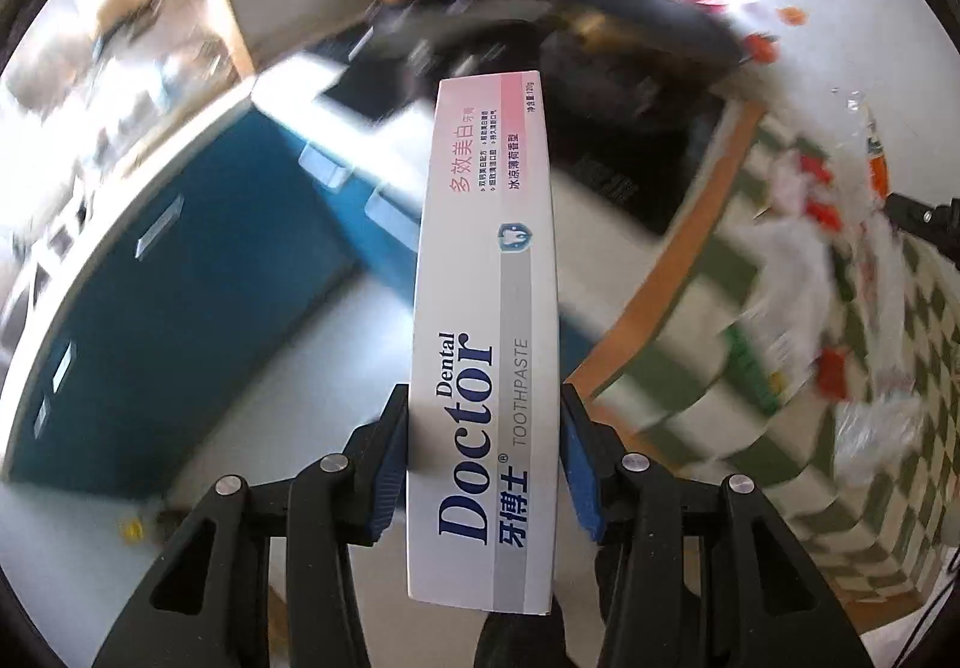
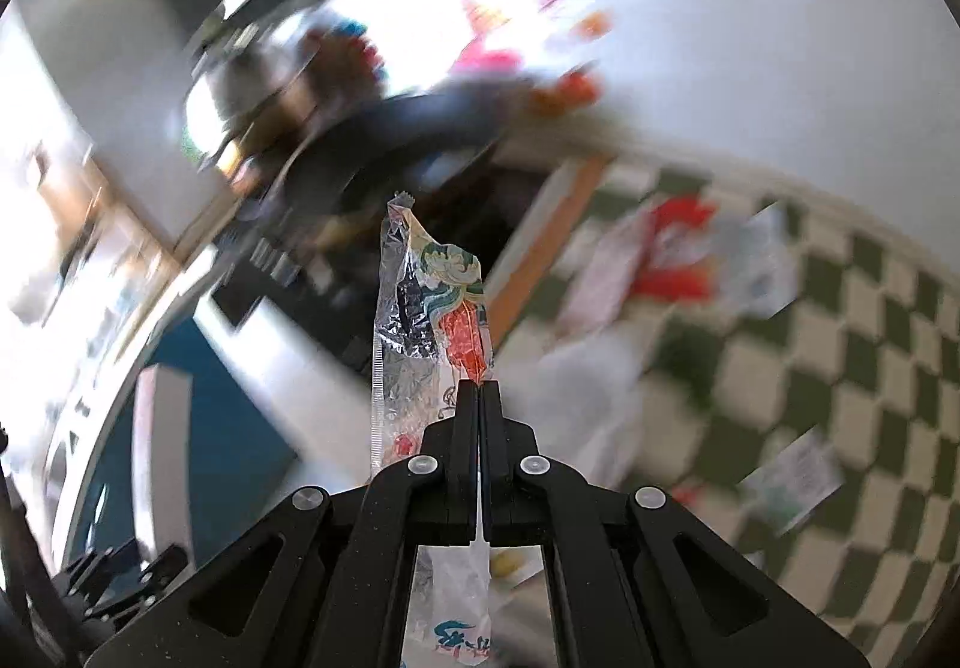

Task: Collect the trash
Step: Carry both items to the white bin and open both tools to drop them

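Left wrist view: the left hand-held gripper (image 1: 483, 464) clamps a white toothpaste box (image 1: 483, 320), left of the checkered cloth (image 1: 870, 518). Right wrist view: the right hand-held gripper (image 2: 480, 398), jaws pressed together, pinches a crinkled plastic wrapper (image 2: 420, 320) left of that cloth (image 2: 840, 368).

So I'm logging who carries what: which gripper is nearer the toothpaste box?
Left. The left gripper has its jaws clamped on the toothpaste box. The right gripper is apart from it, shut on a plastic wrapper.

Left gripper (image 1: 485, 446) clamped, jaws part-spread, angled down; right gripper (image 2: 479, 389) fully closed.
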The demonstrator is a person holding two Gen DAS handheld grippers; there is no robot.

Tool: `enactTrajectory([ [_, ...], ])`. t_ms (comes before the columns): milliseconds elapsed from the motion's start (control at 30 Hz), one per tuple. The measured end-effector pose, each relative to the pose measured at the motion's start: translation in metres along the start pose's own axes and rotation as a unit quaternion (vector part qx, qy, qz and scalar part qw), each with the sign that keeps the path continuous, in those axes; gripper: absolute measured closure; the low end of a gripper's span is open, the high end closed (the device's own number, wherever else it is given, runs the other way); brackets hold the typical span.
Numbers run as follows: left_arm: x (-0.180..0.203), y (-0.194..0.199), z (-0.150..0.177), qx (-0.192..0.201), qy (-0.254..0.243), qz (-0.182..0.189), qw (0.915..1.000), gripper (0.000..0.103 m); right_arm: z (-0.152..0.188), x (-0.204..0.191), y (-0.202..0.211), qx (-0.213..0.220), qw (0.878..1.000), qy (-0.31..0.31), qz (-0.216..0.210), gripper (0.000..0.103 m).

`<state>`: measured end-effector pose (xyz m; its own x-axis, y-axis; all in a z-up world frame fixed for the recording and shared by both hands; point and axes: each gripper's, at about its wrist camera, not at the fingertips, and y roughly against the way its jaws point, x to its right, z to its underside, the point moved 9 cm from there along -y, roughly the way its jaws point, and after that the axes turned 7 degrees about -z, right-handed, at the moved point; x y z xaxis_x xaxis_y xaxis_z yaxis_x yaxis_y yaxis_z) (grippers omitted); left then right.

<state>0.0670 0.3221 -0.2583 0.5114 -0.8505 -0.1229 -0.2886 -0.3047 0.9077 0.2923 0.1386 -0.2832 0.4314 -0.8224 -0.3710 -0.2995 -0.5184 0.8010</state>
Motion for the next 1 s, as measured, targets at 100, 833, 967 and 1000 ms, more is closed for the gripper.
enactTrajectory([
  [100,-0.041,-0.046,0.044,-0.052,0.037,-0.008,0.9979,0.061,0.067,-0.059,-0.065,-0.076,0.996,0.033,-0.025,0.103],
  [833,-0.115,-0.572,0.338,-0.415,0.230,0.141,0.8690,0.058,0.498,-0.103,-0.590,-0.451,0.867,0.211,-0.001,0.103],
  [967,-0.112,-0.600,0.355,-0.443,0.247,0.154,0.8479,0.040,0.517,-0.094,-0.621,-0.484,0.845,0.226,0.015,0.103],
  [1000,-0.114,-0.603,0.357,-0.441,0.246,0.149,0.8502,0.038,0.518,-0.094,-0.625,-0.489,0.842,0.227,0.018,0.101],
])
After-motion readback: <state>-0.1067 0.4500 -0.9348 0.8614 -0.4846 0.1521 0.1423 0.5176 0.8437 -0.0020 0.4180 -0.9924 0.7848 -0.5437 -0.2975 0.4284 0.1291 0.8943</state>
